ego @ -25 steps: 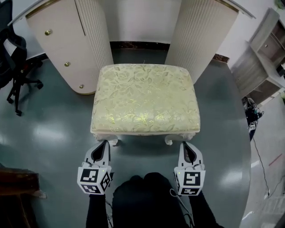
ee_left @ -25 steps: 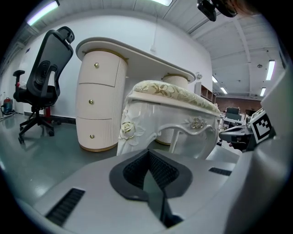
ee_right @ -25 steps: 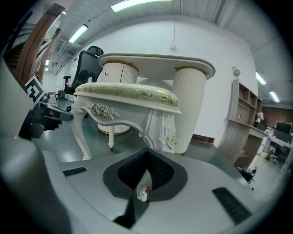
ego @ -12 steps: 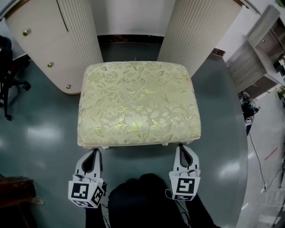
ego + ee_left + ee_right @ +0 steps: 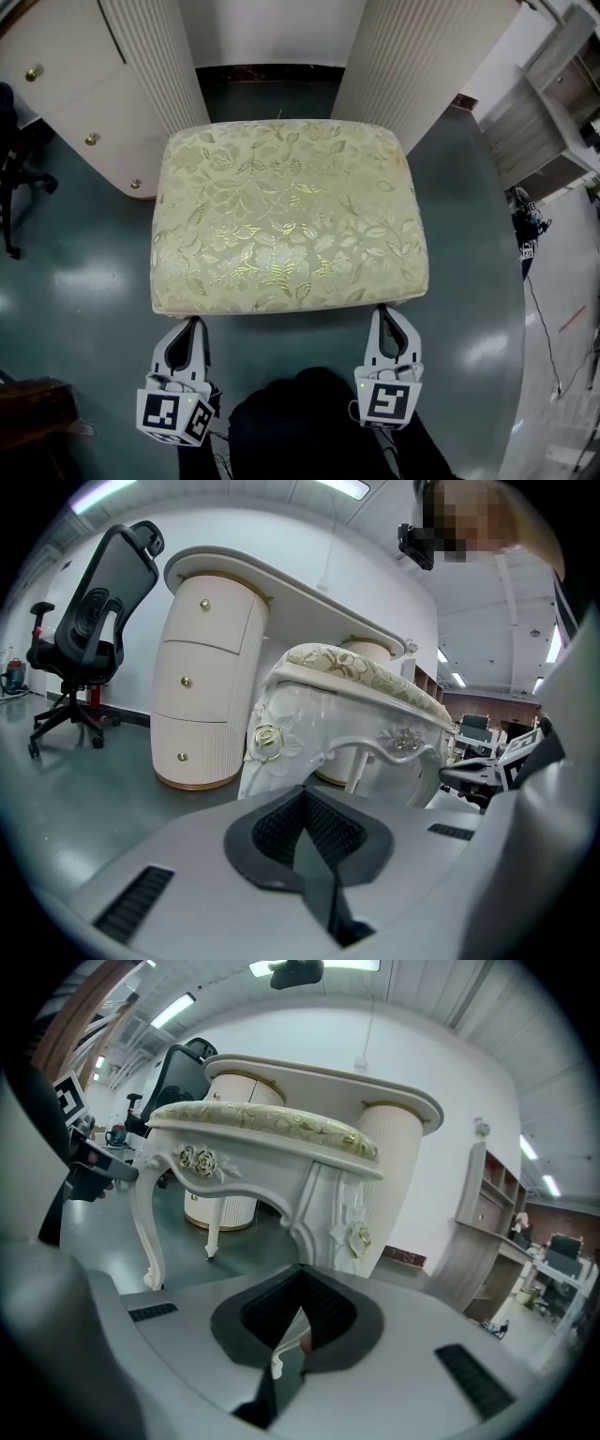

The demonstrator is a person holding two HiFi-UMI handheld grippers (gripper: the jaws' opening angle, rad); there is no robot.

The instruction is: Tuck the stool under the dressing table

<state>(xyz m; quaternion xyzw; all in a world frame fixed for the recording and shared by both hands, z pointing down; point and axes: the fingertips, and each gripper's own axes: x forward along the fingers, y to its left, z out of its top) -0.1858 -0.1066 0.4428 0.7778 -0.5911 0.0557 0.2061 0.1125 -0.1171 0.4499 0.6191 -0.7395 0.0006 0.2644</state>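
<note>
Head view from above: the stool [image 5: 286, 216], with its gold leaf-pattern cushion, fills the middle of the frame. The desk [image 5: 417, 66] shows as two ribbed cream pedestals at the upper left and upper right, with a dark gap between them. Compared with a second ago, the cushion takes up more of the frame and its far edge sits higher, right at the mouth of that gap. The carved legs that showed at its near edge are now covered by the cushion. Your left tool [image 5: 191, 323] and right tool [image 5: 387, 311] have come up to the near edge at the lower left and lower right, tips tucked just under the overhang. Both tools are closed with nothing between their pads, as each gripper view shows, so they look to be used as pushers, not clamps. By the look of it the push is under way but not far along: most of the seat still stands out on the grey floor [image 5: 75, 281], in front of the pedestals. Hard to make out: the overhang hides whether the tips actually touch the stool. The desk's top is cut off at the upper edge, so you cannot tell how deep the recess runs. In the right gripper view a small pale sliver at the pad seam cannot be identified. An office chair [image 5: 11, 187] is cropped at the left edge.
</note>
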